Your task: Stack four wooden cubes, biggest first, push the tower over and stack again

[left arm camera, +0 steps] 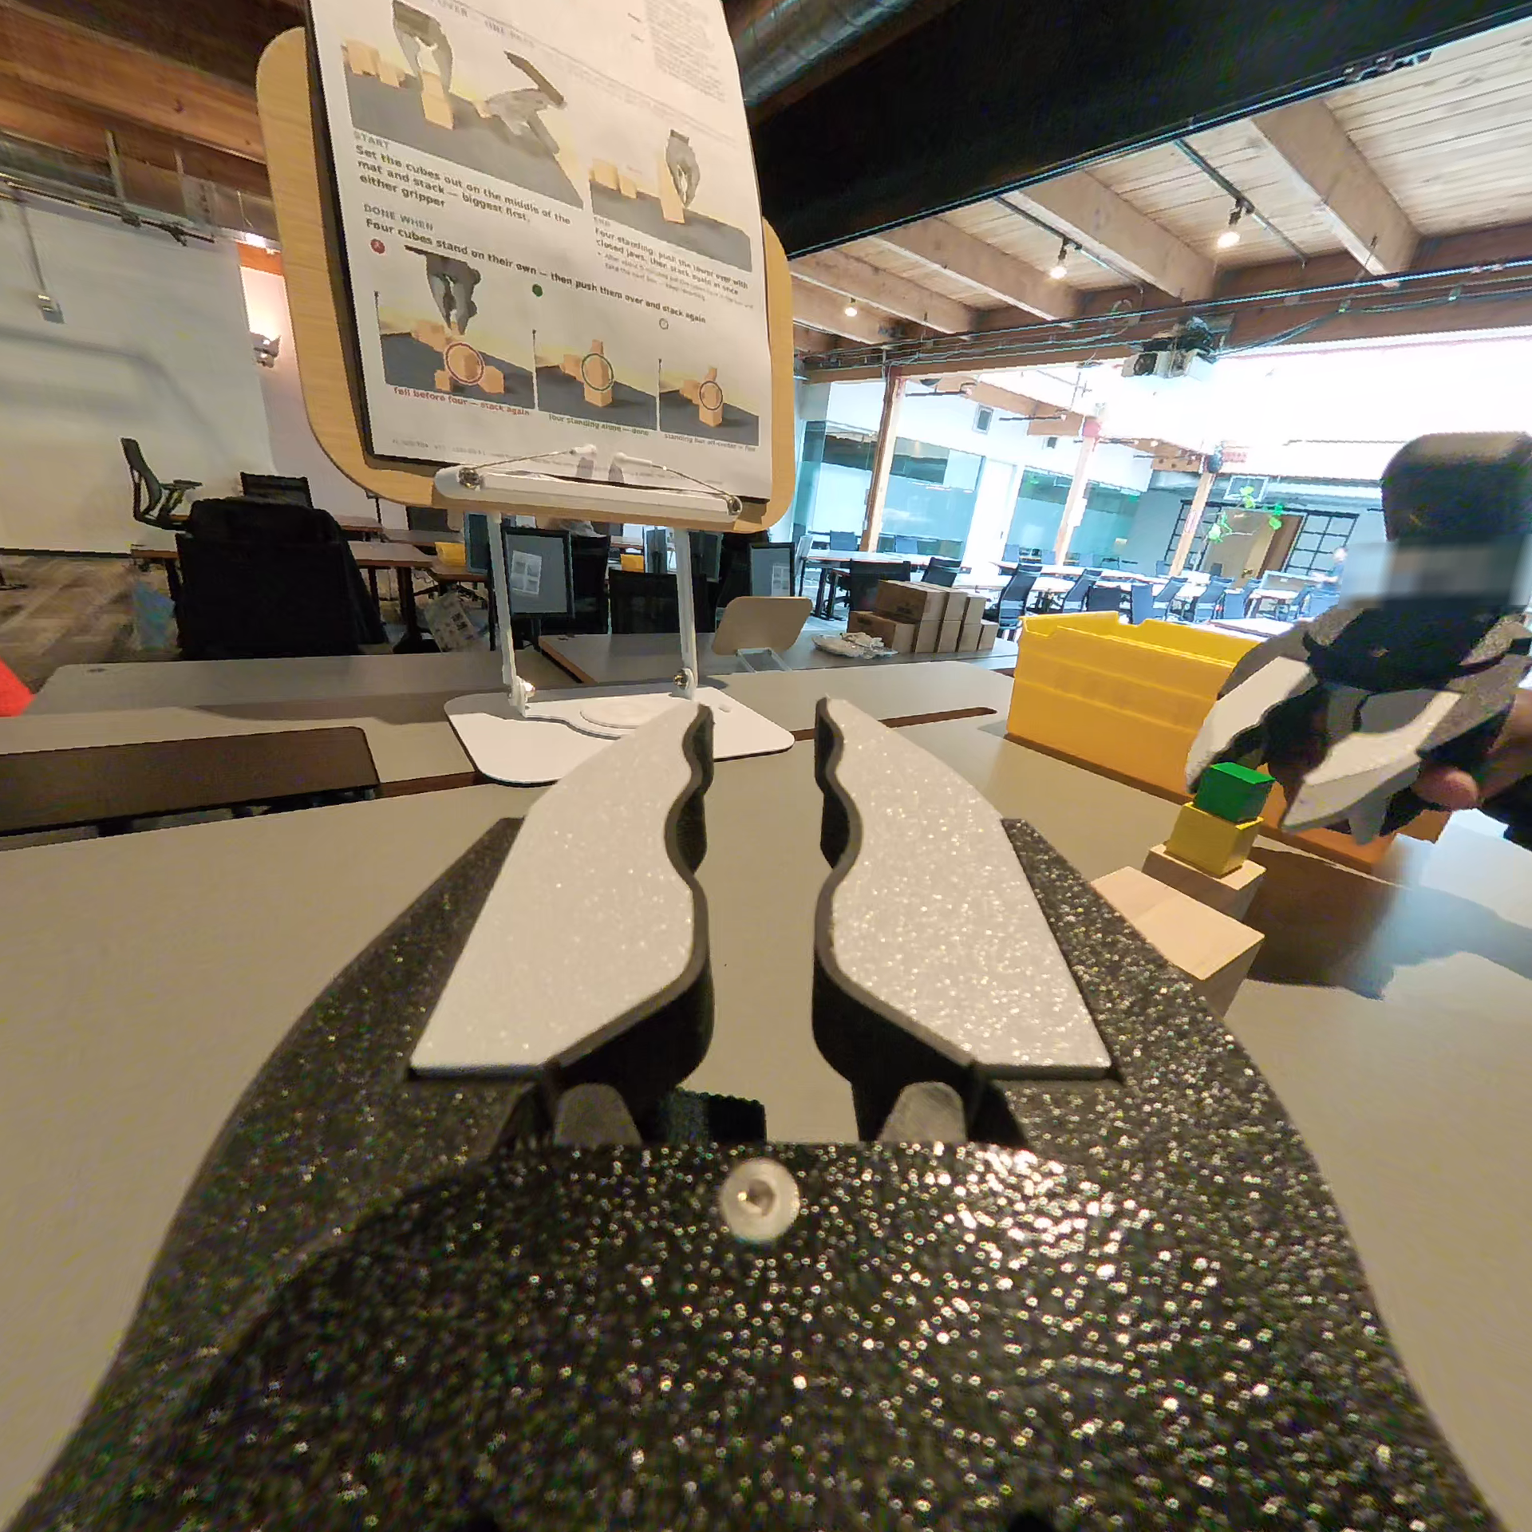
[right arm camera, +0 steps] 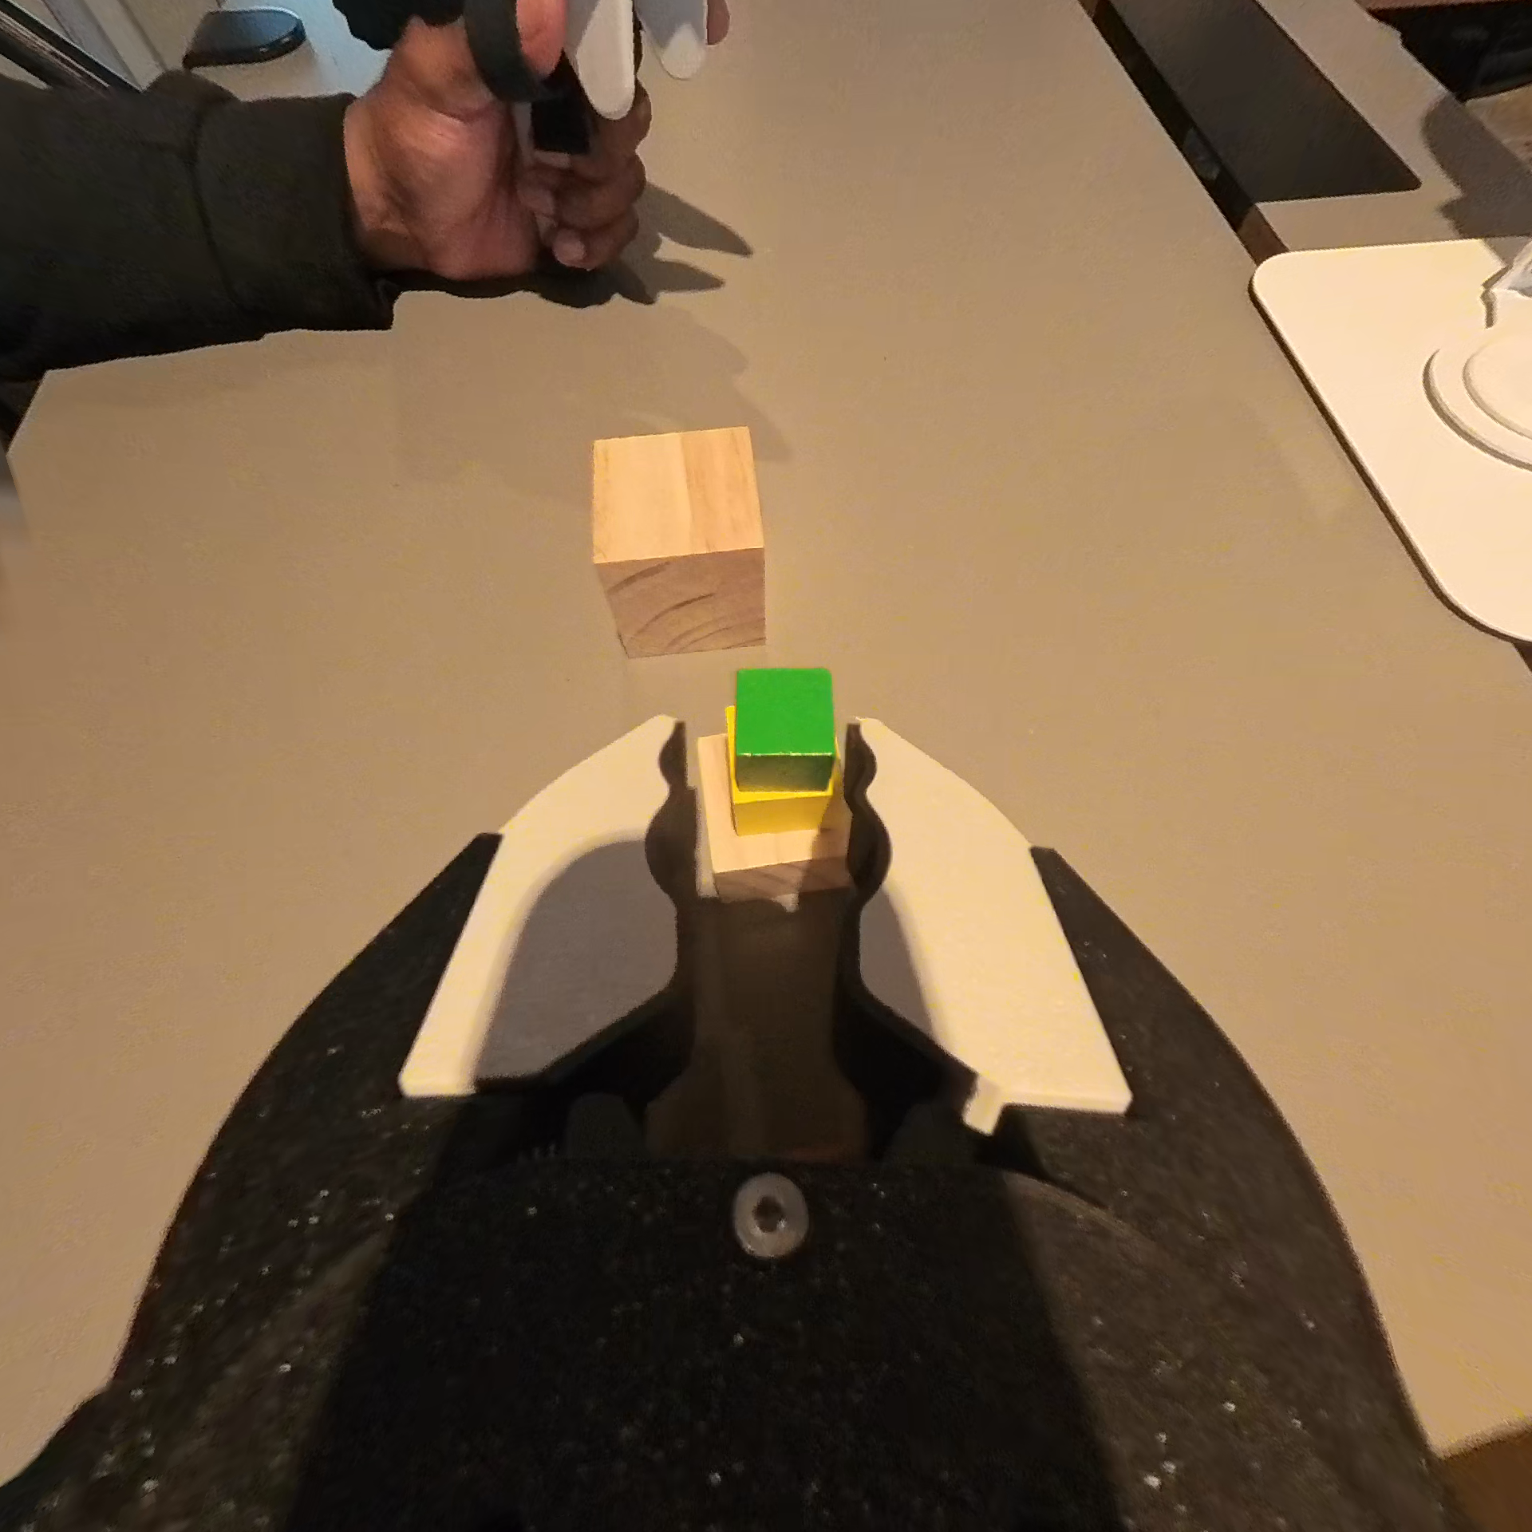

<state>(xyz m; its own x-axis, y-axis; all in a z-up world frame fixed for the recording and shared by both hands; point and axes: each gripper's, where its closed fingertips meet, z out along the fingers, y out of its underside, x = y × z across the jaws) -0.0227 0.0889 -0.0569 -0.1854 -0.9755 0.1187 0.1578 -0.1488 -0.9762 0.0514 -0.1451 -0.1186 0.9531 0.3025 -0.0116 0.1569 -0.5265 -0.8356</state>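
Observation:
A green cube (right arm camera: 783,721) sits on a yellow cube (right arm camera: 779,812), which sits on a plain wooden cube (right arm camera: 771,866). This stack of three stands on the grey table (right arm camera: 1036,539). The biggest plain cube (right arm camera: 680,539) stands alone just beyond it. My right gripper (right arm camera: 767,729) is open, its fingertips on either side of the stack's top without clamping it. The left wrist view shows it (left arm camera: 1243,800) level with the green cube (left arm camera: 1235,787), with the big cube (left arm camera: 1177,937) in front. My left gripper (left arm camera: 763,729) is empty with its jaws slightly apart, away to the left.
A hand (right arm camera: 464,182) holds the left gripper (right arm camera: 647,50) at the far end of the table. A stand with an instruction sheet (left arm camera: 539,249) rests on a white base (right arm camera: 1368,414) at the back. A yellow bin (left arm camera: 1111,688) stands behind the stack. The gap from one gripper's tips to the other's is roughly 25 cm. The biggest plain cube (right arm camera: 680,539) is about 7 cm from my right fingertips and 20 cm from my left. Seen from the left wrist view (left arm camera: 1185,909) as well.

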